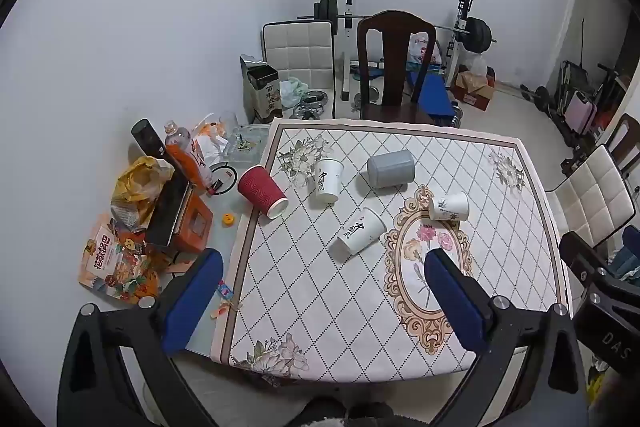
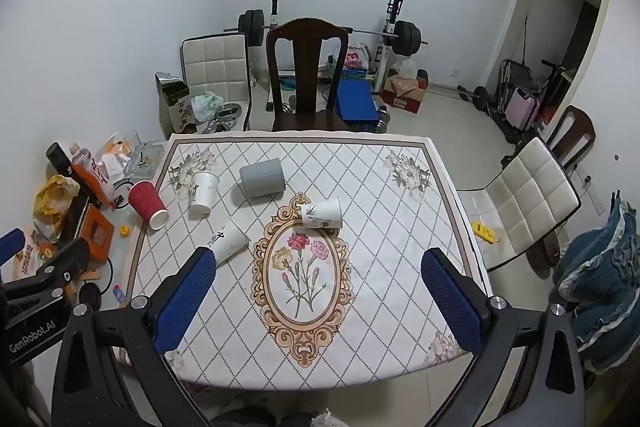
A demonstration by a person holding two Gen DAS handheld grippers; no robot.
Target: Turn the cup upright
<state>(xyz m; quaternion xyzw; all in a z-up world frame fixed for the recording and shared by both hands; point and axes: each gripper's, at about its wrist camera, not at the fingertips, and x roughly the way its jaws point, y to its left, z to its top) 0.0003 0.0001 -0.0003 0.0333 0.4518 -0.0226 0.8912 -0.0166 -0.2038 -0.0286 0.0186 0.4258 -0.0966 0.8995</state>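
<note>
Cups (image 1: 362, 235) lie tipped over; only the right view shows the doorway (image 2: 560, 27).

The right gripper's left finger (image 2: 184, 301) covers the mouth end of the nearest white cup (image 2: 230, 241). The print on the white cups is too small to read. The wooden chair (image 1: 394, 67) hides the middle of the barbell (image 1: 478, 34). The clutter beside the tablecloth (image 1: 520, 227) overlaps itself, and the snack bag (image 1: 114, 265) lies partly under it.
</note>
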